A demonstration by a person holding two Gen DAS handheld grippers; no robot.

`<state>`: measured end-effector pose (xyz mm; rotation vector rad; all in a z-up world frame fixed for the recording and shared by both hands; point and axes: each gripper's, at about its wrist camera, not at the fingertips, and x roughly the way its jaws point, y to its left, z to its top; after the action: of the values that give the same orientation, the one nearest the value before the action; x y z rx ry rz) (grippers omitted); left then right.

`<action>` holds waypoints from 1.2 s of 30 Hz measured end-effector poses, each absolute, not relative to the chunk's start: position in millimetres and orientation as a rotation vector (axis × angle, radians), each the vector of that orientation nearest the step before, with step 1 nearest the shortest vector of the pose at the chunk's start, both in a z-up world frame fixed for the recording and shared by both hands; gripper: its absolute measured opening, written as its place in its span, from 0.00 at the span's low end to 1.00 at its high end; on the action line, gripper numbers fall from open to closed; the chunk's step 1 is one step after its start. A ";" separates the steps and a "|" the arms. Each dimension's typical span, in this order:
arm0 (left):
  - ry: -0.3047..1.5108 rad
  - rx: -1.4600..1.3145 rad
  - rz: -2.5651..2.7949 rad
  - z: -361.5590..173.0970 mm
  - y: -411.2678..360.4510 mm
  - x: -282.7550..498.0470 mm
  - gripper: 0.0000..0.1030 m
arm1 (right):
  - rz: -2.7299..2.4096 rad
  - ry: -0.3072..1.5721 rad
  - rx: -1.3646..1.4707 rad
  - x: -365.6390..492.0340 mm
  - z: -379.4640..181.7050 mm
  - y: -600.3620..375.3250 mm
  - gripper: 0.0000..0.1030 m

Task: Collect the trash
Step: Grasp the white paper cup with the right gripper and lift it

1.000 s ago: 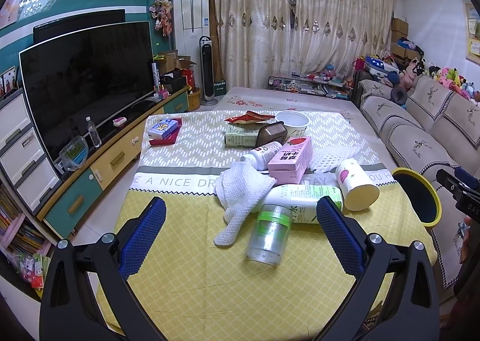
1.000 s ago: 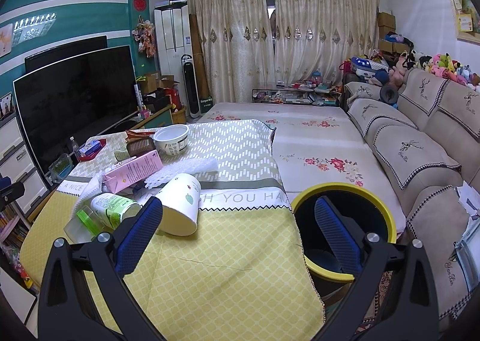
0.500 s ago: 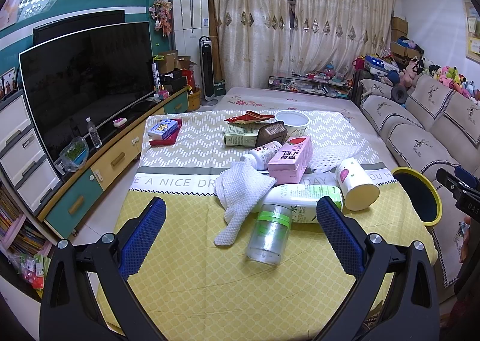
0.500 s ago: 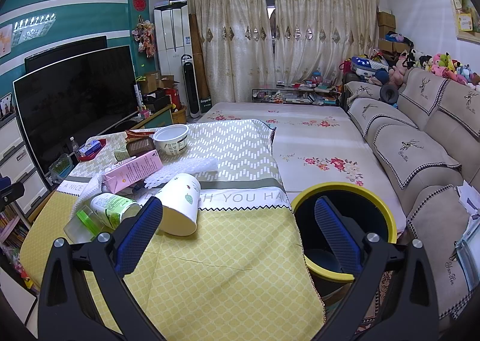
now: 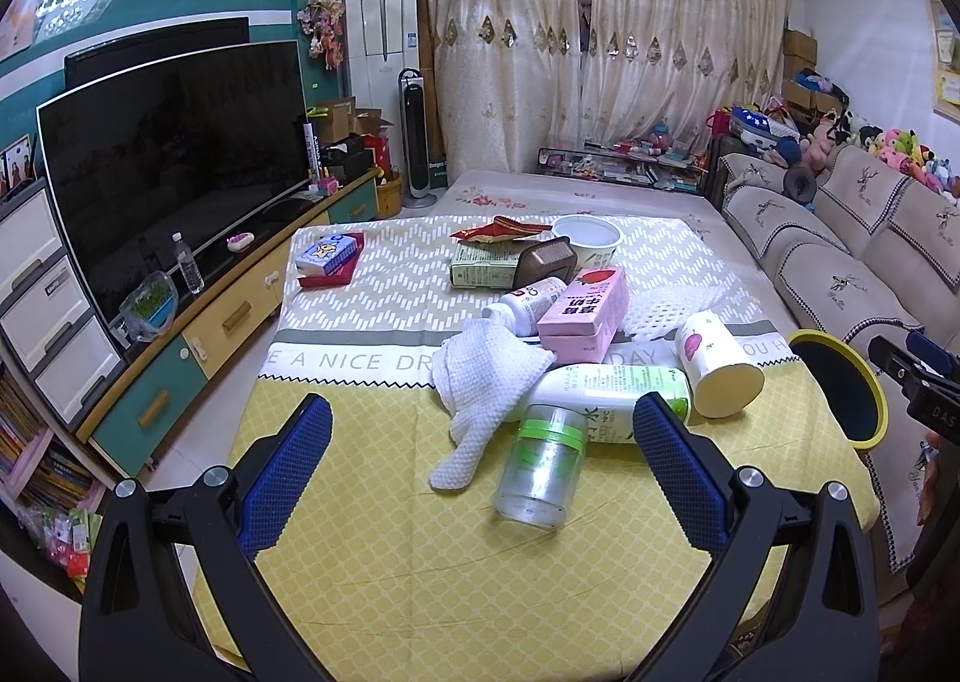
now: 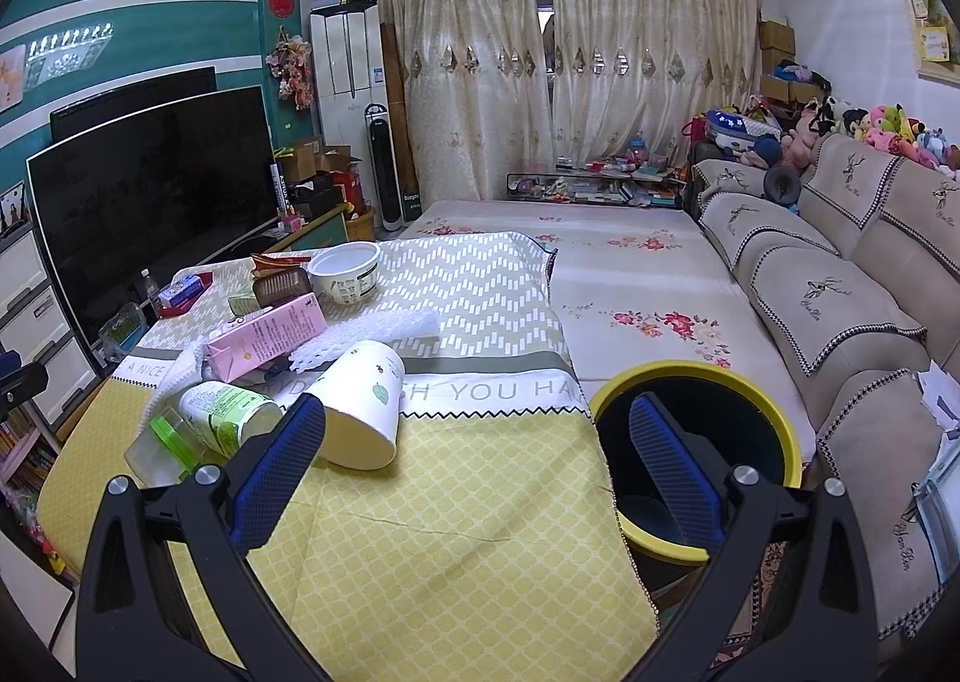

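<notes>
Trash lies in a pile on the yellow-clothed table (image 5: 384,550): a clear jar with a green band (image 5: 537,469), a white-green bottle (image 5: 606,403), a white paper cup on its side (image 5: 717,361), a pink carton (image 5: 585,313), a white cloth (image 5: 480,382) and a white bowl (image 5: 587,241). A yellow-rimmed black bin (image 6: 699,454) stands at the table's right edge. My left gripper (image 5: 480,460) is open and empty, just short of the jar. My right gripper (image 6: 474,454) is open and empty, between the cup (image 6: 360,403) and the bin.
A TV (image 5: 174,153) on a low cabinet runs along the left. A sofa (image 6: 840,322) with cushions lines the right wall. A floral mat (image 6: 630,286) covers the floor beyond the table. A small blue box (image 5: 327,256) lies at the table's far left.
</notes>
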<state>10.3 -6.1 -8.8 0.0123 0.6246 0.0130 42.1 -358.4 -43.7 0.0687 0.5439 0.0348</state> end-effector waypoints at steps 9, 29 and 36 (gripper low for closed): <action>0.645 0.011 0.012 -12.5 -3.7 17.1 0.96 | 0.079 0.568 0.078 59.3 -55.1 -339.4 0.94; 0.720 -0.006 0.013 -42.3 5.6 53.7 0.96 | 0.124 0.774 0.058 130.3 -124.9 -307.7 0.40; 0.725 0.006 0.001 -47.7 1.0 59.1 0.96 | 0.134 0.782 0.058 135.1 -124.9 -307.1 0.04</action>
<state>59.1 1.0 -47.7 0.0062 0.7249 0.0011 135.1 -307.1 -124.9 0.0585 0.7819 0.1343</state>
